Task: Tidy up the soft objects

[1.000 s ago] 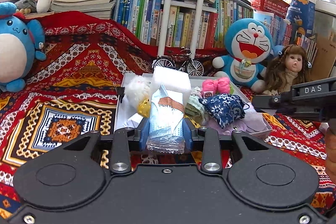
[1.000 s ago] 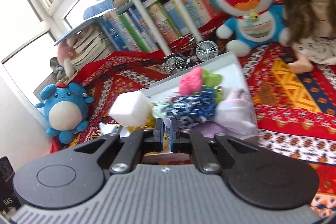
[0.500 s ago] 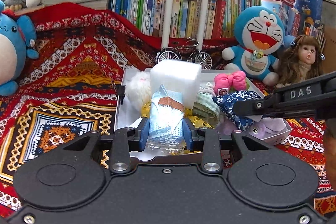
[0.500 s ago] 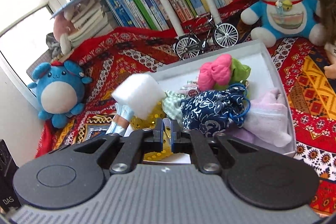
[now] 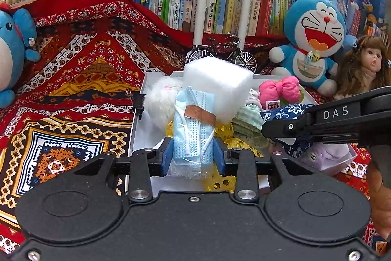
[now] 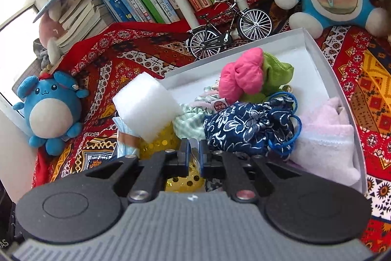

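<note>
Delivery looks like the step in hand: the left claw (image 5: 194, 153) is clenched on a bundle of pale blue face masks (image 5: 193, 129) bound with a brown band, and holds it at the lower centre of the left wrist frame, over the near end of the white box (image 6: 315, 48). A white foam block (image 5: 220, 87) stands just behind the bundle; whether it rides on the masks or leans on the pile cannot be told.

The box already carries most of the soft things. A pink bow (image 6: 240, 75) sits beside a green pouch (image 6: 278, 72) at centre frame of the right wrist view, a navy floral drawstring bag (image 6: 246, 126) lies below them, and a folded pale pink towel (image 6: 327, 138) fills the lower right corner. A white fluffy toy (image 5: 161, 99) and yellow sequinned fabric (image 6: 161, 138) lie at the near left end.

The right claw (image 6: 193, 153) sits low at frame centre, its jaws opening with only a narrow gap, and a scrap of something thin and pale shows between them; what it is cannot be told.

Next, the bundle probably needs lowering into the bare strip of box floor on the left before the left claw lets go, so it does not topple the foam block or slide off the heap.
</note>
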A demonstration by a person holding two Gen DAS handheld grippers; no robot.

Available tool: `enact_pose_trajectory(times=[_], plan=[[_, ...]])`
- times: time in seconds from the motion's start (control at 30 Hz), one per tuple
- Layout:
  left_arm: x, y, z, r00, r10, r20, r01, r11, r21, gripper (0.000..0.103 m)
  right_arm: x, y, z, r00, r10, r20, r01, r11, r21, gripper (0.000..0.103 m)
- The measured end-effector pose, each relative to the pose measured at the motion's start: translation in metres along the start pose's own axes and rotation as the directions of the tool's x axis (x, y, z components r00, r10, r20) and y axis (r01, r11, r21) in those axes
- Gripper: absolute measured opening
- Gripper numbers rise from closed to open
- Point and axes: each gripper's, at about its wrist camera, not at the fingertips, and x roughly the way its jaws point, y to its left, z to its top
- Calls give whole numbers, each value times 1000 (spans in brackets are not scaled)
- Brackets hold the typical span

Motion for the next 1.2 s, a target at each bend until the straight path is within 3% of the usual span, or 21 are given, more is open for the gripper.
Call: enact_pose_trajectory(times=[0.03,0.07,0.13,0.33,0.6,0.8,1.2], plan=[[-1,0,0,1000,-1,-1,1,1000,-2,34,-1,1,-1,1000,-4,2,4,1000,-7,20],[-2,0,0,1000,-4,-1,4,1000,-6,34,-2,2,-1,1000,-4,5,4,1000,-9,31],[-3,0,0,1000,-9,-2,9,1000,-9,34,-4,4,-1,1000,2,13,-2,1000,-13,40],[-12,-4,-1,1000,-14,11,14,1000,8,40,-11,13,-3,999,-10,33,12,998,-55,47],[-40,-8,-3,998,-30,58,27,999,44,73,-37,24,-11,996,-5,90,16,993,-121,65],[-63,-11,-5,996,-29,87,24,998,59,83,-65,25,-20,987,-17,160,44,985,-167,78],[-104,-8,-38,993,-6,121,3,1000,27,89,-110,11,-58,955,-94,281,169,951,-257,99]])
